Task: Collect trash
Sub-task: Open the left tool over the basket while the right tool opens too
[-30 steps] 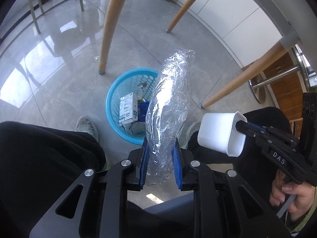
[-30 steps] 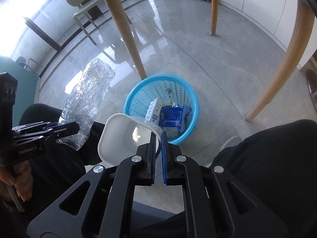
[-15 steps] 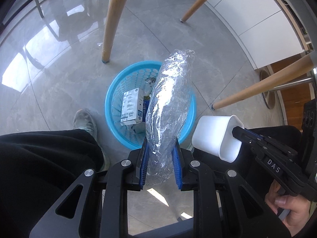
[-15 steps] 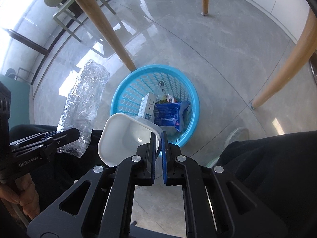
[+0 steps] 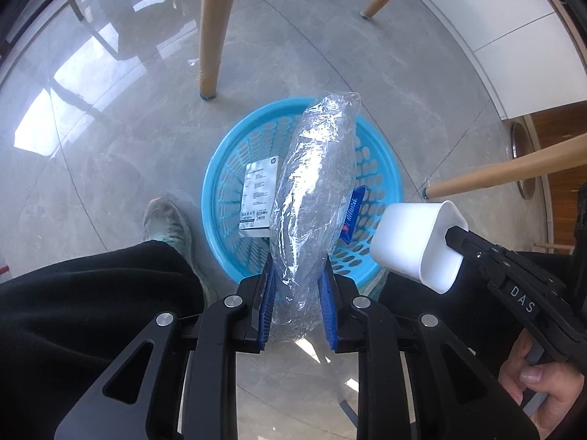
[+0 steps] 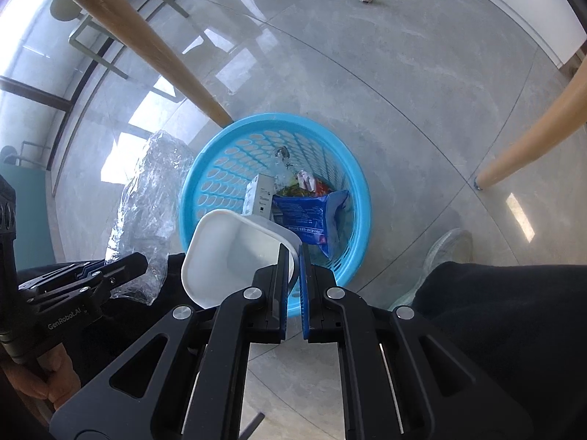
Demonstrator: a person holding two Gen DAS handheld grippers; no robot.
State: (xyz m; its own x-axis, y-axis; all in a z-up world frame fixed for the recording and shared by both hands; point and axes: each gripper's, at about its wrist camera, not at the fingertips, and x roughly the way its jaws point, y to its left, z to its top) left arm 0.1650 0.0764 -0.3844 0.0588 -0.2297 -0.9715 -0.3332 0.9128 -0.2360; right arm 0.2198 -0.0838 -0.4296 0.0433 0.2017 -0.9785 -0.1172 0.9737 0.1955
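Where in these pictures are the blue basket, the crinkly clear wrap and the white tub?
blue basket (image 6: 234,135): right wrist view, far rim.
crinkly clear wrap (image 5: 315,190): left wrist view, its middle.
white tub (image 6: 216,253): right wrist view, inner wall.

The blue basket (image 5: 216,198) is perforated plastic on glossy, polished stone-look floor tiles (image 5: 110,139). Above the basket, the crumpled clear wrap (image 5: 315,198) glints like thin film; beside it, the white tub (image 5: 414,242) looks smooth, matt plastic. Behind the basket stand smooth wooden legs (image 5: 214,25).

A crumpled clear plastic bottle (image 5: 312,205) stands upright over the round blue perforated basket (image 5: 220,190); a white square plastic cup (image 5: 418,242) tilts at four o'clock.
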